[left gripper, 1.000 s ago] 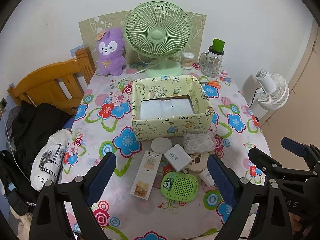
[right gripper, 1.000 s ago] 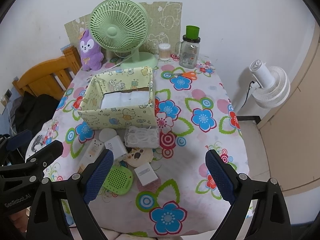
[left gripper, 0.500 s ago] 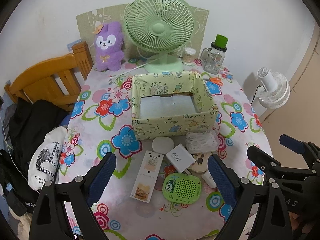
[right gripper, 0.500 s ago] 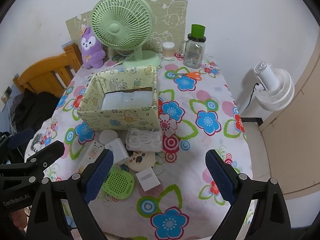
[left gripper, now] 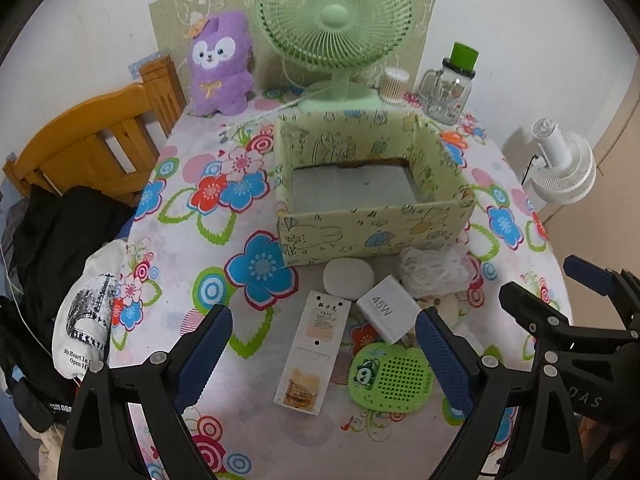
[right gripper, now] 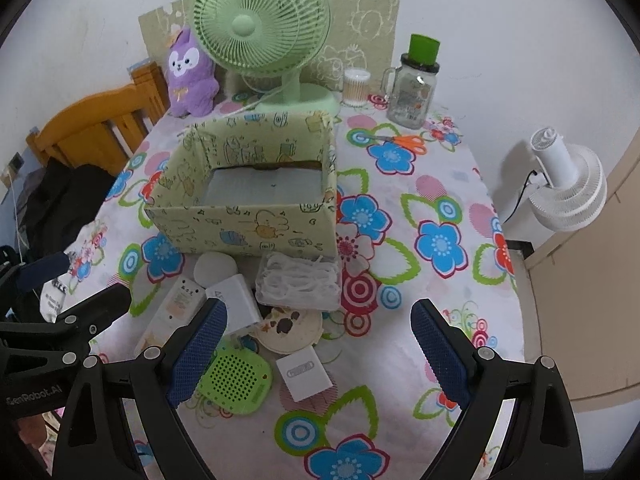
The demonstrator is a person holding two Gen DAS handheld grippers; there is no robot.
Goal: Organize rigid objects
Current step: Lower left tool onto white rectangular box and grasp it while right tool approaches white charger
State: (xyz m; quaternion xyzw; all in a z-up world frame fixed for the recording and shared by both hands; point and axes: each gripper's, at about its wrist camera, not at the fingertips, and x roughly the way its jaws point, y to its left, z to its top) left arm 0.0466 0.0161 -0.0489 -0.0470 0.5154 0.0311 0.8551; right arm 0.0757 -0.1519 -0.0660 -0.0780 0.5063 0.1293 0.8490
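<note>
A yellow-green patterned box (left gripper: pixel 372 232) (right gripper: pixel 244 228) stands open-topped mid-table, only a pale liner inside. In front of it lie small items: a long white card pack (left gripper: pixel 314 354), a white charger block (left gripper: pixel 385 313) (right gripper: pixel 236 300), a white round pad (left gripper: pixel 347 276), a green perforated case (left gripper: pixel 390 374) (right gripper: pixel 234 378), a clear box of white cord (right gripper: pixel 300 280), a round patterned disc (right gripper: pixel 288 330) and a small white square box (right gripper: pixel 305 372). My left gripper (left gripper: pixel 322 350) hovers open over the card pack. My right gripper (right gripper: pixel 318 350) hangs open above the disc and square box. Neither holds anything.
At the table's back stand a green desk fan (left gripper: pixel 336 24), a purple plush (left gripper: pixel 218 68), a cotton-swab jar (left gripper: pixel 394 86) and a glass mug jar (left gripper: pixel 450 88). Orange scissors (right gripper: pixel 402 142) lie back right. A wooden chair (left gripper: pixel 92 140) with clothes is left; a white fan (right gripper: pixel 566 188) is right.
Both grippers have come lower and closer to the items in front of the box, which now look larger. Jaws stay wide; nothing on the table has moved.
</note>
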